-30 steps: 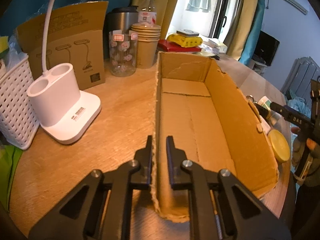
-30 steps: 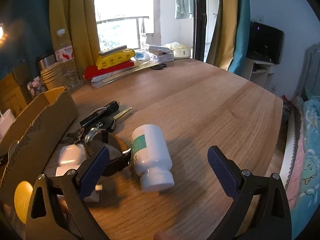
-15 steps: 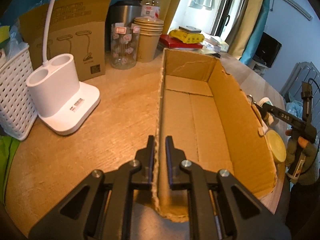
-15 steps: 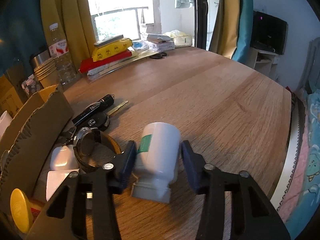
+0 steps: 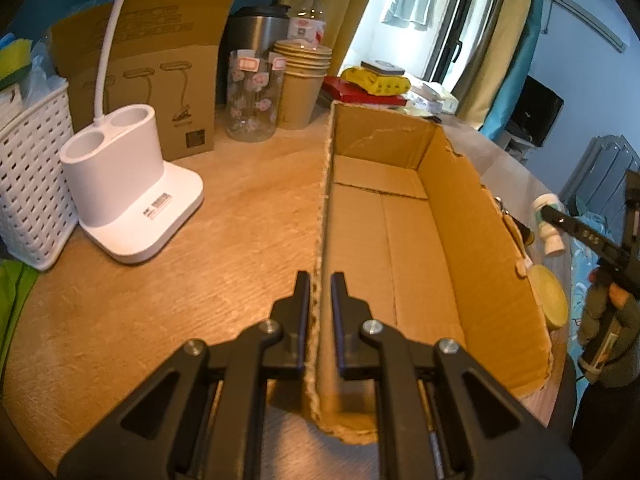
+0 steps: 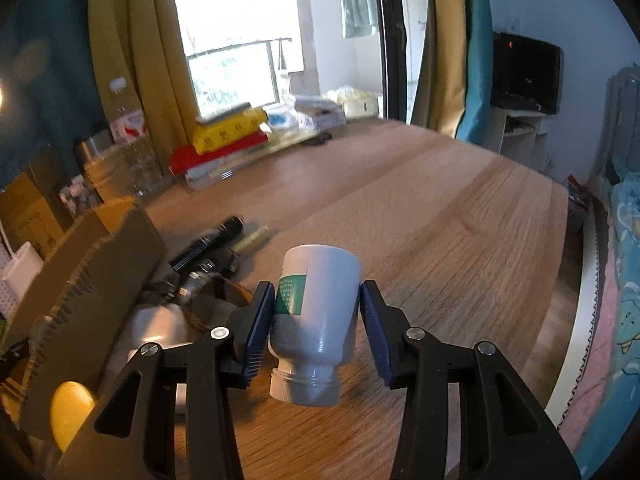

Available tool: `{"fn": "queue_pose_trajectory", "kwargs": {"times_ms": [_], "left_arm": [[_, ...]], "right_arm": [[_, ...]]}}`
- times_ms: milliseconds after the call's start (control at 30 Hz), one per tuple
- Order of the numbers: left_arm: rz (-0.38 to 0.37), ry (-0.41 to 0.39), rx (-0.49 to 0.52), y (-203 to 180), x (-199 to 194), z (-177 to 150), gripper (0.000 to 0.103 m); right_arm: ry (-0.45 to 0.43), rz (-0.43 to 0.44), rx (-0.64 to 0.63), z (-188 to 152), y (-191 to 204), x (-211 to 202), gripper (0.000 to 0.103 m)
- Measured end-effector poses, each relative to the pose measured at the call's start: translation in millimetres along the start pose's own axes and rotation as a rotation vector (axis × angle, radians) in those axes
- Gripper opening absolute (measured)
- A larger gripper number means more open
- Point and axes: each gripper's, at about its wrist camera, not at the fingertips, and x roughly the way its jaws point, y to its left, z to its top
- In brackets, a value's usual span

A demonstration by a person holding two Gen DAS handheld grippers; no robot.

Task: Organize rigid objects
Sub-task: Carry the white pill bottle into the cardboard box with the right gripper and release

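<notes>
My right gripper is shut on a white pill bottle with a green label, cap toward the camera, held just above the wooden table. The bottle also shows in the left wrist view, beyond the box's right wall. My left gripper is shut on the left wall of an open, empty cardboard box. Right of the box lie a yellow lid, a white case, a wristwatch, a black pen and a key.
A white lamp base, a white basket, a cardboard carton, a glass jar and stacked paper cups stand left of the box. Books lie at the table's far side.
My right gripper closed on the white bottle and lifted it off the table. My left gripper kept its hold on the box wall.
</notes>
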Motion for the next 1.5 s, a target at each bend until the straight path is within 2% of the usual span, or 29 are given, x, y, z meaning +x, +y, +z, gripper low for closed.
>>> {"fn": "queue_pose_trajectory", "kwargs": {"times_ms": [267,533,733,933,1167,1500], "left_arm": [[0.011,-0.010,-0.008,1,-1,-1,0.010],[0.028,-0.006,-0.041,3,-5,-3,0.010],[0.033,0.000,-0.051,2,-7,-4,0.010],[0.033,-0.001,-0.053,2,-8,-5,0.010],[0.039,-0.009,-0.048,1,-8,-6,0.010],[0.039,-0.021,-0.039,1,-9,-8,0.010]], "right_arm": [[-0.096,0.108,-0.050,9,42,-55,0.047],[-0.126,0.231,-0.134,6,98,-85,0.047],[-0.101,0.331,-0.209,-8,146,-92,0.047],[-0.064,0.394,-0.241,-19,175,-90,0.047],[-0.020,0.429,-0.249,-29,192,-80,0.047],[0.102,0.467,-0.244,-46,202,-47,0.047]]}}
